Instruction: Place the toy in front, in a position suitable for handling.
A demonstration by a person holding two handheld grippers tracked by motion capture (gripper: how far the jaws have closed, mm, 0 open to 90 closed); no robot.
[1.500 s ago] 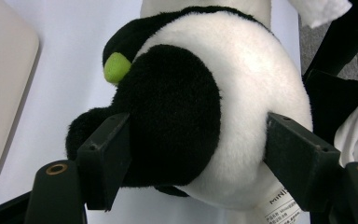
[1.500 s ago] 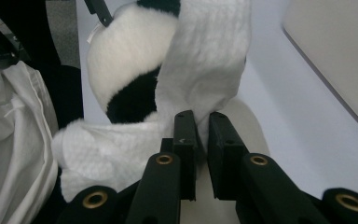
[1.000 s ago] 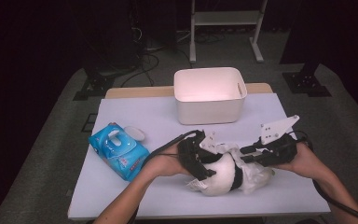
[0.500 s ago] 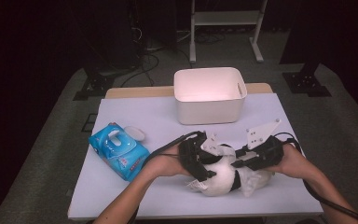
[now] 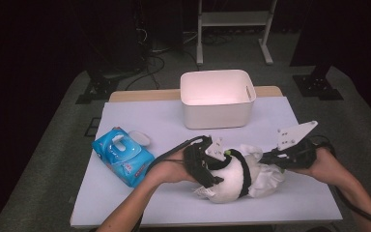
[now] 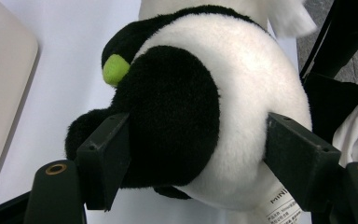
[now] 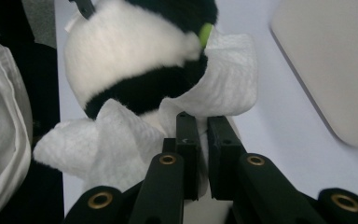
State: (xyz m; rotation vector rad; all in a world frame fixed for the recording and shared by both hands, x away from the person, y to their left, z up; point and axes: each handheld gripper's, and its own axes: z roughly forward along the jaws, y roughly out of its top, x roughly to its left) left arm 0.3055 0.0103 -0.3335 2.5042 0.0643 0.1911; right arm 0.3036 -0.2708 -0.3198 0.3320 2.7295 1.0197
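A black-and-white panda plush (image 5: 229, 176) with a green tip lies on the white table (image 5: 149, 116) near the front. My left gripper (image 5: 211, 164) is shut on it. In the left gripper view its jaws (image 6: 196, 128) press into the plush (image 6: 205, 93) from both sides. A white wipe (image 5: 266, 176) is draped against the plush's right side. My right gripper (image 5: 266, 157) has just been closing and is now shut on a fold of the wipe. The right gripper view shows its jaws (image 7: 203, 122) nearly together, with the wipe (image 7: 223, 79) pinched below the plush (image 7: 121, 51).
A white rectangular bin (image 5: 217, 99) stands open behind the plush. A blue pack of wipes (image 5: 123, 157) lies at the left with a small white oval piece (image 5: 140, 138) beside it. The table's front edge runs just below both forearms.
The right gripper went left toward the plush, then came back to the right, and its jaws closed on the wipe. The left gripper and the plush stayed where they were.
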